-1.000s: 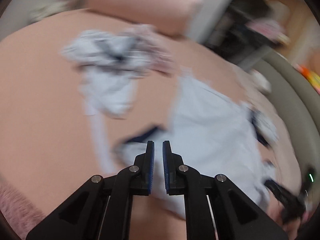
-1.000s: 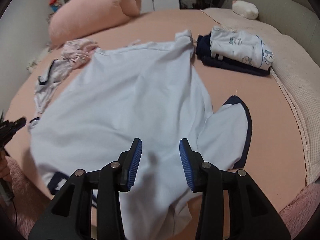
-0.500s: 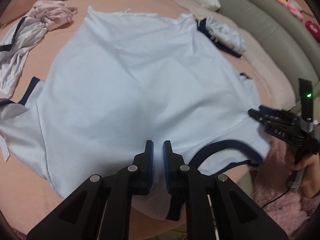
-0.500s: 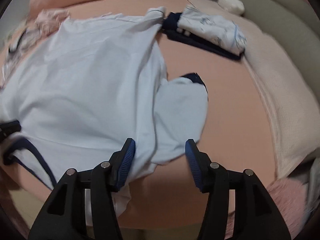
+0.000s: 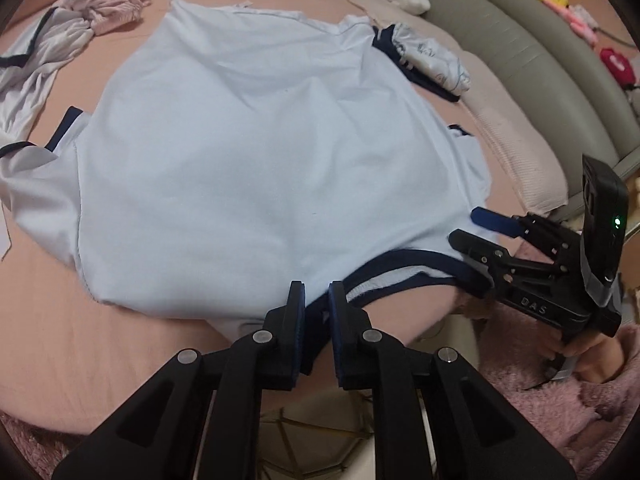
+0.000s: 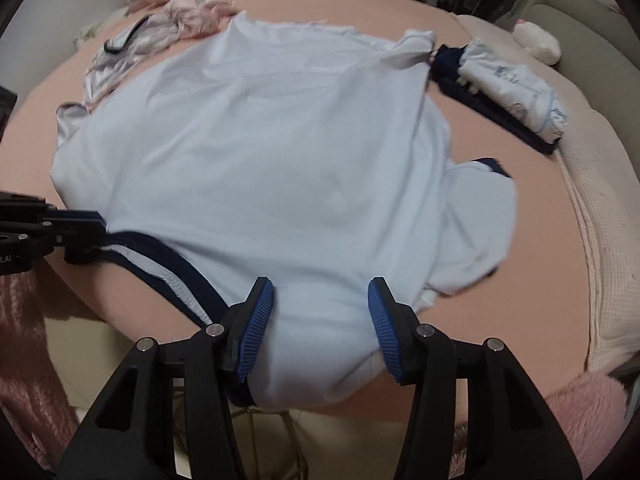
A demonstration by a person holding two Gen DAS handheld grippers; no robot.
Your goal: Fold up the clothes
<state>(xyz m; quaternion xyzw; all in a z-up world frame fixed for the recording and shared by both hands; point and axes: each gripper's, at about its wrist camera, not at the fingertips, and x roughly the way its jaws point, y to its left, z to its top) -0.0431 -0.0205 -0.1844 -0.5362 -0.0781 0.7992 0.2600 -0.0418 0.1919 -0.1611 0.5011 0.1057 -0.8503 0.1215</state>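
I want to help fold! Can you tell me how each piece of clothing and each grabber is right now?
Light blue shirt: spread flat on the bed, not folded, neck end hanging over the near edge.
Left gripper: shut on the shirt's navy collar.
Right gripper: open, over the shirt's shoulder.
Printed white garment: folded, on a dark folded one.
Pink garment: crumpled.
White garment with dark trim: crumpled, unfolded.

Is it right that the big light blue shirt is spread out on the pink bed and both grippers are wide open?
Not quite. The light blue shirt does lie spread on the pink bed, and the right gripper is open, but the left wrist view shows the left gripper shut on the shirt's navy collar.
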